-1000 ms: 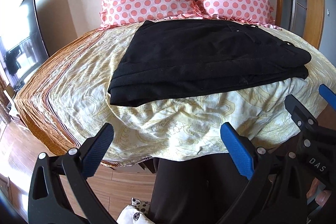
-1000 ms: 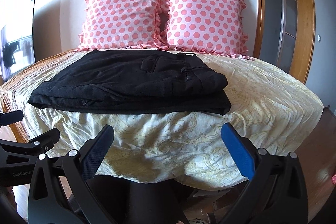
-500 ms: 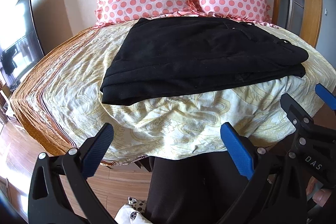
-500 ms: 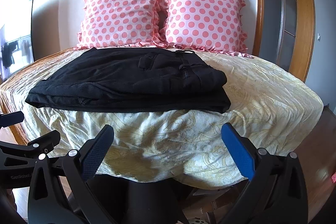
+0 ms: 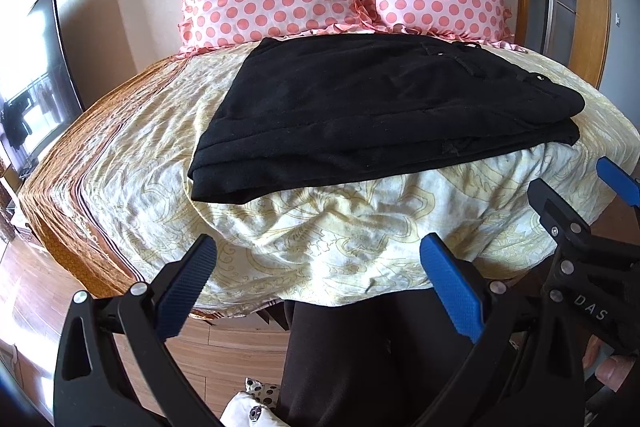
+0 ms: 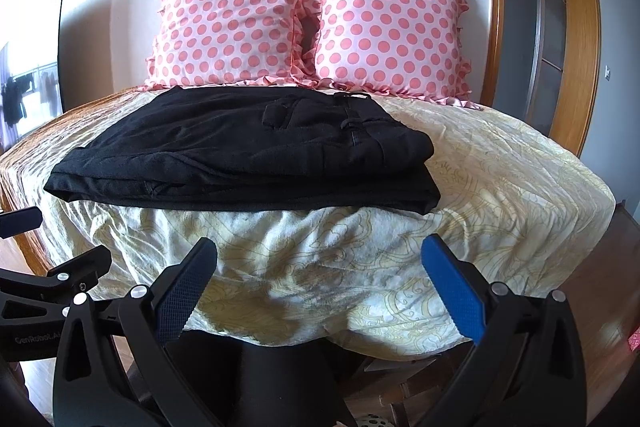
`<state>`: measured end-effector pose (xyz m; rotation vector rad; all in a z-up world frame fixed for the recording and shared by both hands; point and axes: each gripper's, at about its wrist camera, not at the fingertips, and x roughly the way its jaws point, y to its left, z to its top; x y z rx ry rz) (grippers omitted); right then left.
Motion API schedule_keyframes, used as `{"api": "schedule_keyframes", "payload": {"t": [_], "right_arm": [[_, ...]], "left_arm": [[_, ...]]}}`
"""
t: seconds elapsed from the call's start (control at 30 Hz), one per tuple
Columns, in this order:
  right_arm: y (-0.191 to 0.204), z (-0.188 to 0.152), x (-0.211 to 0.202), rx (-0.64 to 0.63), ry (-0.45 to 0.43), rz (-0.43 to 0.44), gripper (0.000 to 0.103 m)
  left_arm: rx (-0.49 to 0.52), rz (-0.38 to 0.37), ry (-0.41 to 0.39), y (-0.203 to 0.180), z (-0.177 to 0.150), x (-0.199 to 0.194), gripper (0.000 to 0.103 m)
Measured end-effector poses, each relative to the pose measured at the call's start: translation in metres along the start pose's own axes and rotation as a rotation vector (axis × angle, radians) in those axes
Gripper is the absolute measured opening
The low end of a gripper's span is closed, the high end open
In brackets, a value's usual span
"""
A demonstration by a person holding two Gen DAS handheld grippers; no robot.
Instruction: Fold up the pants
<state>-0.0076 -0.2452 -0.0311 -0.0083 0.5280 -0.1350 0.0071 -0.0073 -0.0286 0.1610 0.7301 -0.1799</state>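
The left gripper (image 5: 316, 279) was held with its blue-padded fingers (image 5: 188, 287) spread wide apart and nothing between them, below and short of the near edge of the bed (image 5: 340, 247). The right gripper (image 6: 320, 279) was likewise held wide apart and empty, off the same near edge; in the left wrist view it was seen at the right margin (image 5: 576, 211), and in the right wrist view the left gripper was seen at the left margin (image 6: 52, 247). Neither gripper was touching the cloth. A fingertip of the person (image 5: 608, 373) was visible beside the right gripper's frame, and a dark-clothed leg (image 5: 360, 359) was seen below, against the near edge of the bed.

The black pants (image 6: 248, 151) were found folded into a flat, layered stack on the pale yellow patterned bedspread (image 6: 500, 179), lying along the near edge of the bed, with the waistband and pocket end towards the right. Two pink polka-dot pillows (image 6: 236, 23) were propped upright side by side at the far edge of the bed, just behind the pants. An orange-brown border of the bedspread (image 5: 80, 163) was seen along the left edge of the bed. A wooden door frame (image 6: 576, 47) stood beyond the right side.
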Motion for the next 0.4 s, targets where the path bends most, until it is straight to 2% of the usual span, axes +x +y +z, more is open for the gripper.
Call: {"api": "schedule_keyframes", "payload": {"t": [0.4], "right_arm": [[-0.0011,-0.0004,0.0005,0.000,-0.001,-0.001,0.102]], "left_arm": [[-0.001,-0.027,0.003,-0.0014,0.0007,0.0009,0.101]]}}
